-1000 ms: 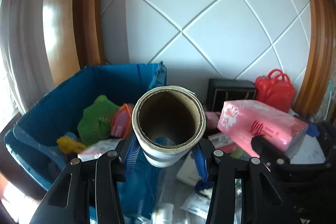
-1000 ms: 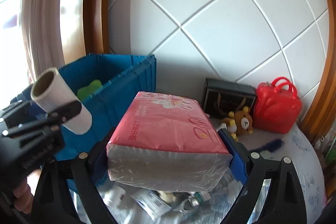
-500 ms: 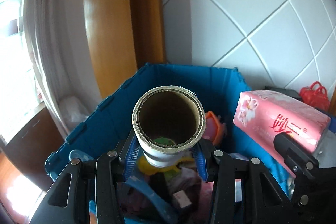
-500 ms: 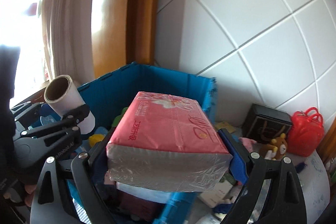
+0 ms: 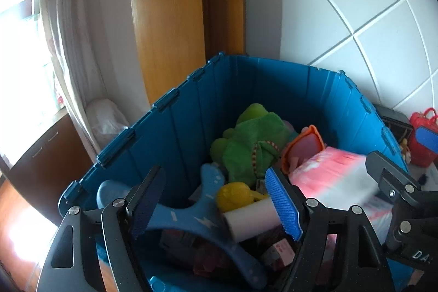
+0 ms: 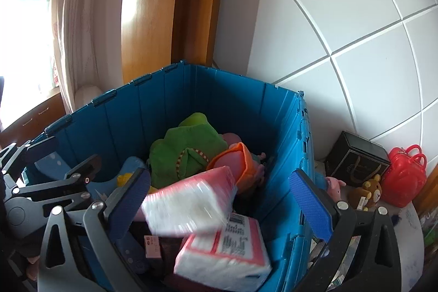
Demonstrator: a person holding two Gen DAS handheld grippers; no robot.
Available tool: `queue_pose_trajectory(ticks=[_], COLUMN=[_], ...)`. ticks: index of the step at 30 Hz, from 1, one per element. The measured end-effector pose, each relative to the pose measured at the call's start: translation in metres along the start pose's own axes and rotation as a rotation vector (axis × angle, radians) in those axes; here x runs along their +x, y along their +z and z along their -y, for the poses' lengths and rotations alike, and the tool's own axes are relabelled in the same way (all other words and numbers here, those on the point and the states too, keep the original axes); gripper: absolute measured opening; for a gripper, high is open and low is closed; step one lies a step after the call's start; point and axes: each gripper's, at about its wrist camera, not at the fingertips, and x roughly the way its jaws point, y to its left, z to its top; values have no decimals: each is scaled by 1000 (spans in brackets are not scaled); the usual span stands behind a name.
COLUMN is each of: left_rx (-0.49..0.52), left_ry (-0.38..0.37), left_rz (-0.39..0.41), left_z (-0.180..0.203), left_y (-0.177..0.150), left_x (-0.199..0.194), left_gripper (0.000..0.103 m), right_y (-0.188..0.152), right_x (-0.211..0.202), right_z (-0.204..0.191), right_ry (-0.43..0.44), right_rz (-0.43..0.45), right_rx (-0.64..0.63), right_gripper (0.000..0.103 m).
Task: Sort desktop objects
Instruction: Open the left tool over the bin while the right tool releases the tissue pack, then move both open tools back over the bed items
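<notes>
Blue bin (image 6: 191, 106) below | both my grippers (image 5: 216, 201) (image 6: 227, 199) just opened wide, roll (image 5: 251, 218) and pack (image 6: 191, 199) falling | lift clear, avoid walls

White tiled wall (image 6: 342, 18), wooden frame (image 5: 167, 18), pale curtain (image 5: 71, 32), bright window (image 5: 19, 18) at left

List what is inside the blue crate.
Inside the blue crate: a green plush, an orange-rimmed toy, a yellow toy, a blue paddle, a white roll, two pink tissue packs. Lower layers are covered.
</notes>
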Motion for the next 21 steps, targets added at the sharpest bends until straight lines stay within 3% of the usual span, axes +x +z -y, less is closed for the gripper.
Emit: queue_pose_trajectory(ticks=[10,21], left_rx=[-23,-13], left_ry=[-20,-91], left_rz=[-22,35], left_z=[-1,36], left_y=[-10,-19], left_x=[-5,-46], left_gripper=[77,78], right_y=[-13,-40], right_x=[-21,-68], right_z=[10,59], right_ry=[-31,-106], right_rz=[5,41], right_rx=[17,93], right_gripper=[103,103])
